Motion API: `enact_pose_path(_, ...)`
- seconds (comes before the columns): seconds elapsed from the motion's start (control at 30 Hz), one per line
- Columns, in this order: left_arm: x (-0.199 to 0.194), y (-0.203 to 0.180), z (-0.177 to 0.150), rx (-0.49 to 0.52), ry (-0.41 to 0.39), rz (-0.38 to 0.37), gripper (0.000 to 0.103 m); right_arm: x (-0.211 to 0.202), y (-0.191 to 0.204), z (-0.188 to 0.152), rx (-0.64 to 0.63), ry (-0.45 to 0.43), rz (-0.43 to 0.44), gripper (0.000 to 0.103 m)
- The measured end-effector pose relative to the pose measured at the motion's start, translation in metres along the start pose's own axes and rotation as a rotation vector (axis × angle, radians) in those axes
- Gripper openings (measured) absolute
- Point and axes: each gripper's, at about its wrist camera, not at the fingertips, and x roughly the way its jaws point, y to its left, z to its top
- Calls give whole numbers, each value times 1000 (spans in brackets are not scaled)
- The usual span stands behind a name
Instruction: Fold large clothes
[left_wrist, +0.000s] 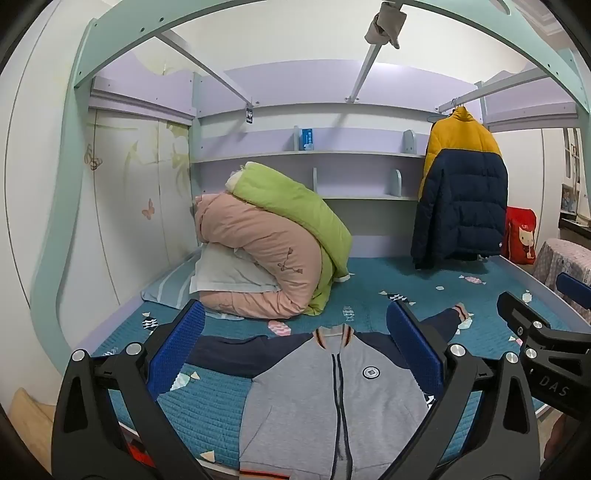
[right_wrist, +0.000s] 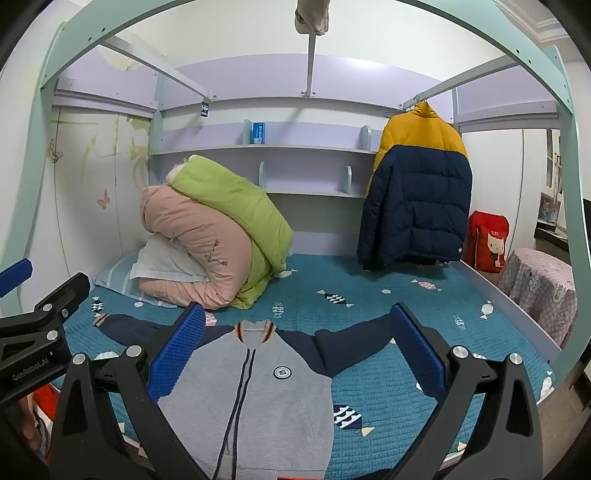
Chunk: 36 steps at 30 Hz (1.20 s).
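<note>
A grey zip jacket (left_wrist: 332, 398) with navy sleeves lies flat, front up, on the teal bed cover (left_wrist: 369, 291), collar toward the far wall, both sleeves spread out sideways. It also shows in the right wrist view (right_wrist: 258, 398). My left gripper (left_wrist: 295, 332) hovers open above the jacket's chest, blue pads wide apart, holding nothing. My right gripper (right_wrist: 299, 332) is open too, above the jacket's right shoulder and sleeve (right_wrist: 351, 343), empty. Each gripper shows at the edge of the other's view, the right one (left_wrist: 535, 325) and the left one (right_wrist: 40, 314).
Rolled pink and green quilts (left_wrist: 273, 251) on a pillow fill the bed's far left. A yellow and navy puffer jacket (left_wrist: 461, 192) hangs at the far right. A red bag (right_wrist: 485, 240) and a patterned stool (right_wrist: 543, 291) stand right of the bed. Shelves line the far wall.
</note>
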Motion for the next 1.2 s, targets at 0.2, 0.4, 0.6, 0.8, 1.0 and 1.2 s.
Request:
enact_pose_path(0.2,0,-2,1,0,-3,0,99,0,-2,1,3,-1,0,96)
enact_pose_path(0.4,-1,-2,2,0,-3,1,99,-1,-6,2,3,-4,0,96)
enact_pose_path(0.6,-10,-9,10,4,-9,0,99,-4,-15,1,7,-6,-6,96)
enact_pose_path(0.8,-12,-10,12,5,-12,-1,99,-7,-16,3,10,-9,-9,96)
enact_pose_path(1.0,-13,-11,15,8,-14,-3,99,-7,-16,3,11,-10,-9,96)
enact_pose_path(1.2,-15,-12,18,8,-13,-2,99,-8,-15,3,14,-12,-8,96)
